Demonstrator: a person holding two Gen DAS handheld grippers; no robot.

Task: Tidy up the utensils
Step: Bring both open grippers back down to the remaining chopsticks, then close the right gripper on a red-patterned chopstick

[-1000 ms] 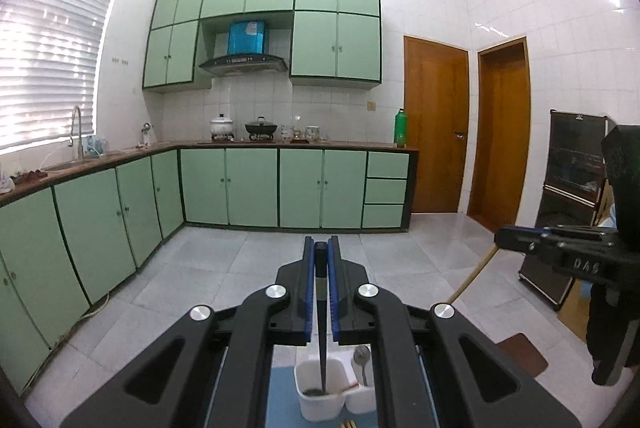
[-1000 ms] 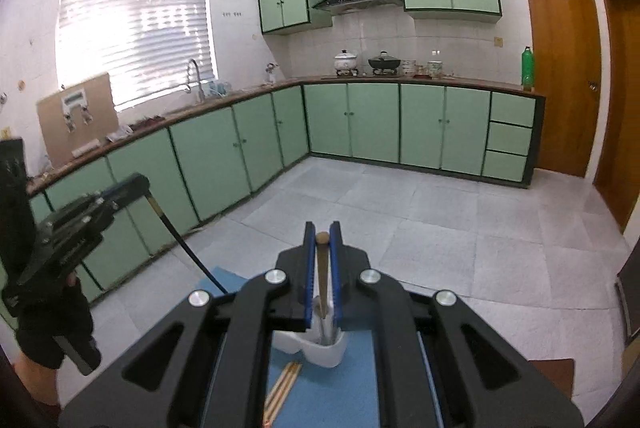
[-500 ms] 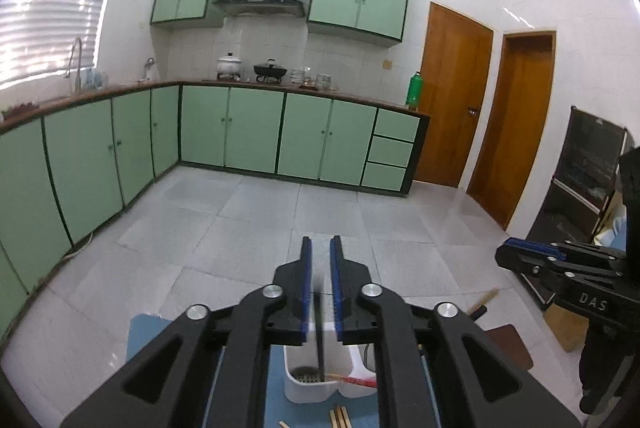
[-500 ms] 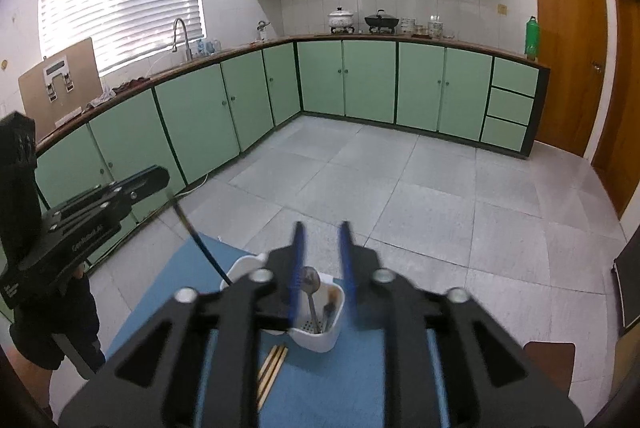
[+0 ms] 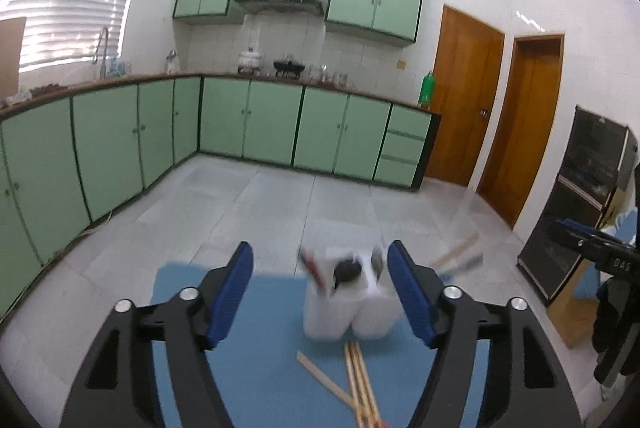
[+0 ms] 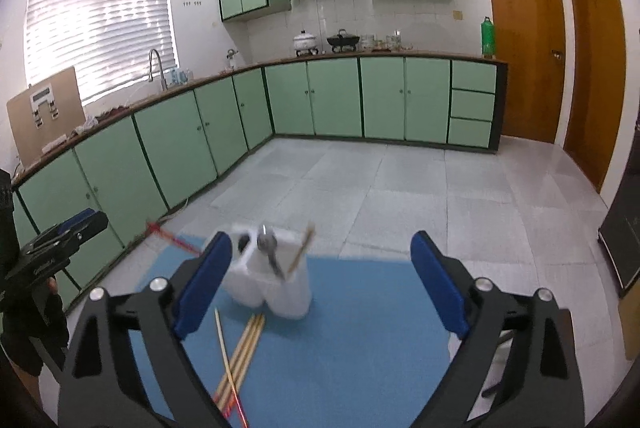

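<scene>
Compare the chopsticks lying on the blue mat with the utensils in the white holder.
The loose chopsticks lie flat and crossed on the blue mat; the spoon and stick stand tilted inside the white holder. The chopsticks are pale wood; the spoon is metal. All sit ahead of both claws.

A white two-compartment utensil holder (image 6: 276, 284) stands upright on a blue mat (image 6: 360, 328), holding a metal spoon (image 6: 269, 248) and sticks. Loose wooden chopsticks (image 6: 240, 352) lie crossed at its seven o'clock.
</scene>
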